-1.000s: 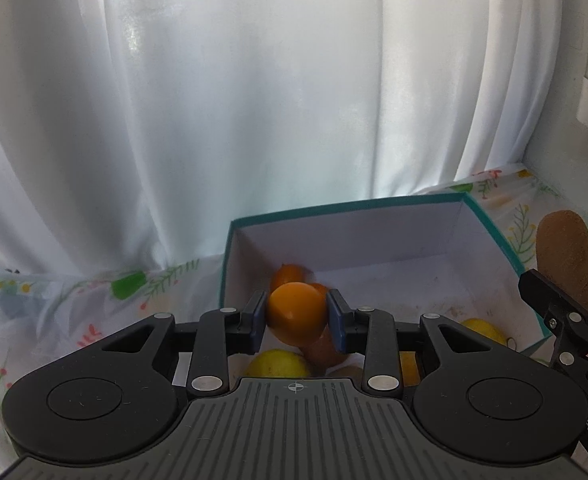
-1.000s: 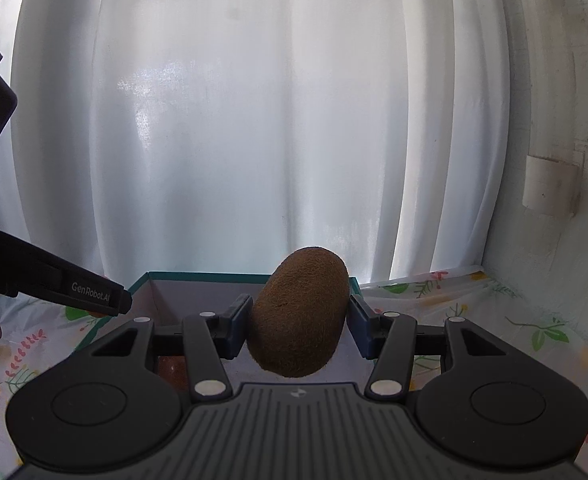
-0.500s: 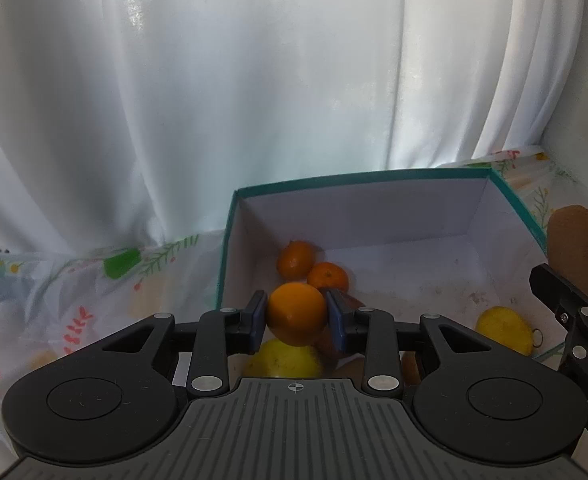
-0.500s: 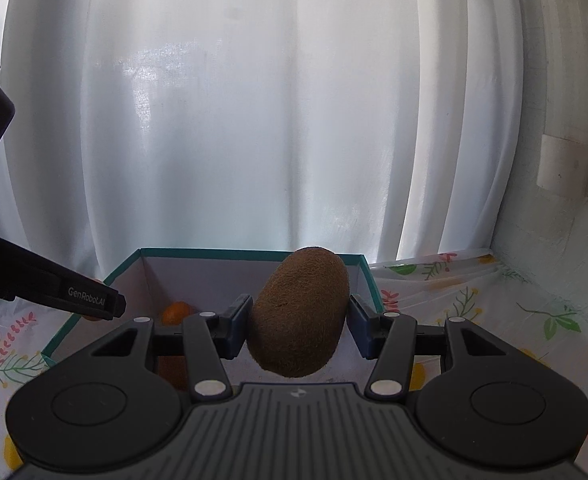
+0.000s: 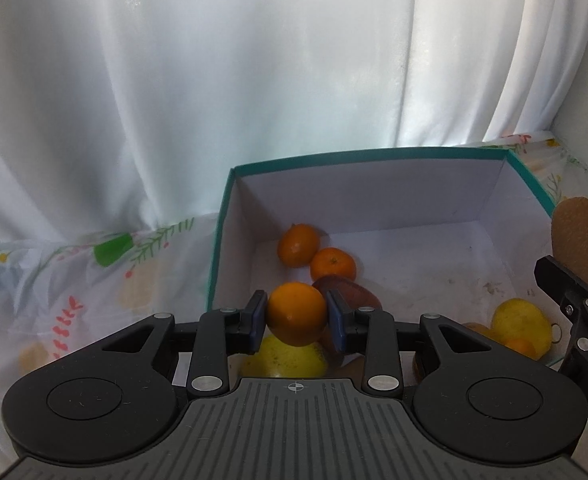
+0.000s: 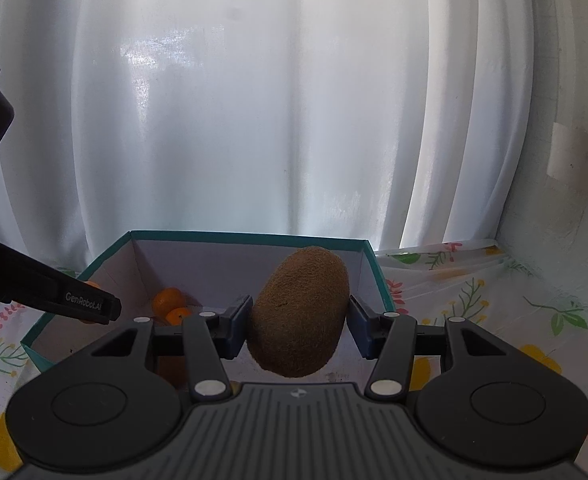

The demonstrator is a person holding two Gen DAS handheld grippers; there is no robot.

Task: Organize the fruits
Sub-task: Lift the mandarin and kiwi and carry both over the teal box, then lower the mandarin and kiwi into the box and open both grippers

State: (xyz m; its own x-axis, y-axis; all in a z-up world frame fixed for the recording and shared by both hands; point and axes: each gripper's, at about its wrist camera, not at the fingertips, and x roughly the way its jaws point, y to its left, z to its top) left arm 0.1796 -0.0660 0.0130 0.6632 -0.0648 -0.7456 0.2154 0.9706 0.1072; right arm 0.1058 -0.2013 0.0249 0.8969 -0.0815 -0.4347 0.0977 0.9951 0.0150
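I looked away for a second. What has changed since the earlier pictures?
Both grippers have advanced over the teal box, whose floor now shows more. Nothing was released: the left gripper still clamps the orange, the right gripper the kiwi.

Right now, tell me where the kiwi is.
The kiwi is clamped in the right gripper, held above the teal-rimmed box. In the left wrist view it shows at the far right edge, above a lemon.
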